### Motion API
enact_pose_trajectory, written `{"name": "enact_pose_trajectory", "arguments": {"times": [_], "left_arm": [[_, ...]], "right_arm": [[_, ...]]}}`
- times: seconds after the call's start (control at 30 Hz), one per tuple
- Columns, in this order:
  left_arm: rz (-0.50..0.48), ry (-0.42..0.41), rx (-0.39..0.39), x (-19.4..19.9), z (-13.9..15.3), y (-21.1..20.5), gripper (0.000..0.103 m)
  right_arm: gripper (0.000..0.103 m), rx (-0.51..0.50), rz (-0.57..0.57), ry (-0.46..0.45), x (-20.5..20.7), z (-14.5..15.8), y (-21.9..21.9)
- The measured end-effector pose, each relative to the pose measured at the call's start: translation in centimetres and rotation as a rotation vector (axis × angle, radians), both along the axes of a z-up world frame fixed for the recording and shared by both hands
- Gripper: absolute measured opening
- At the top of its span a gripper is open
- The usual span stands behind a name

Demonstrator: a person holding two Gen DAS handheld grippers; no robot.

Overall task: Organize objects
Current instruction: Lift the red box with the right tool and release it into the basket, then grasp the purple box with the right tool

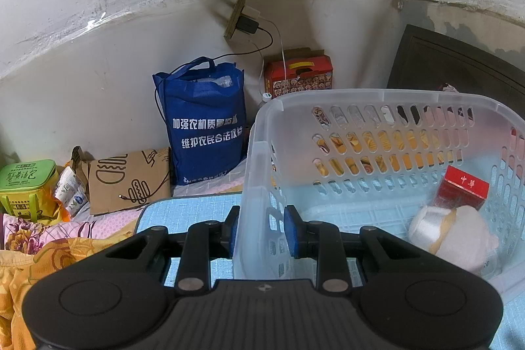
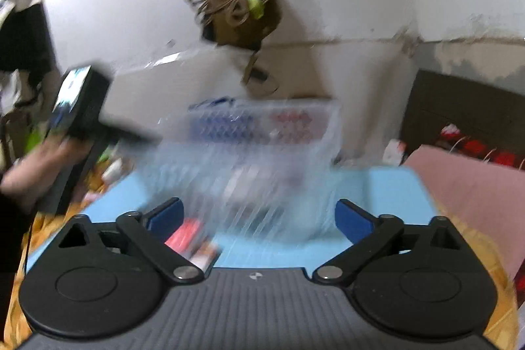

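Translucent basket [image 1: 387, 100] stands on the blue mat [image 1: 183, 212], toward its far edge, with a red box [image 1: 464, 187] and a white tape roll [image 1: 430, 227] in its right part. The left gripper [image 1: 261, 230] is clamped on the basket's left wall, one pad on either side. The right gripper [image 2: 259, 220] stands with fingers spread wide and nothing between the pads; a small red packet [image 2: 193, 240] lies blurred on the mat by its left finger.
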State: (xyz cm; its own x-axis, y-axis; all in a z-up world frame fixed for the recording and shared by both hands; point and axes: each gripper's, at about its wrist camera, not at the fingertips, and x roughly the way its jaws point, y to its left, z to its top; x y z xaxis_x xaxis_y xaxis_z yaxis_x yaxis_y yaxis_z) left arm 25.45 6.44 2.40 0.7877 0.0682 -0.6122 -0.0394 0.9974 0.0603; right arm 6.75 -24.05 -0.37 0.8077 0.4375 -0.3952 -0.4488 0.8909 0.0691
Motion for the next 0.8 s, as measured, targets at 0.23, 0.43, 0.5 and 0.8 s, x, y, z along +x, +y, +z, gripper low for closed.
{"name": "enact_pose_trajectory", "arguments": {"times": [0.23,0.43,0.5,0.8], "left_arm": [[0.001,-0.002,0.002,0.0,0.0,0.0,0.032],[0.004,-0.005,0.004,-0.2,0.0,-0.1,0.033],[0.005,-0.004,0.004,-0.2,0.0,-0.1,0.033],[0.004,-0.007,0.004,-0.3,0.0,-0.1,0.033]], "right_arm": [[0.097,0.110,0.005,0.035,-3.1,-4.7,0.9],[0.090,0.050,0.049,0.047,-3.2,-6.6,3.4],[0.089,0.041,0.073,0.049,-3.1,-7.0,4.0],[0.069,0.003,0.117,0.010,-2.6,-7.6,4.5]]}}
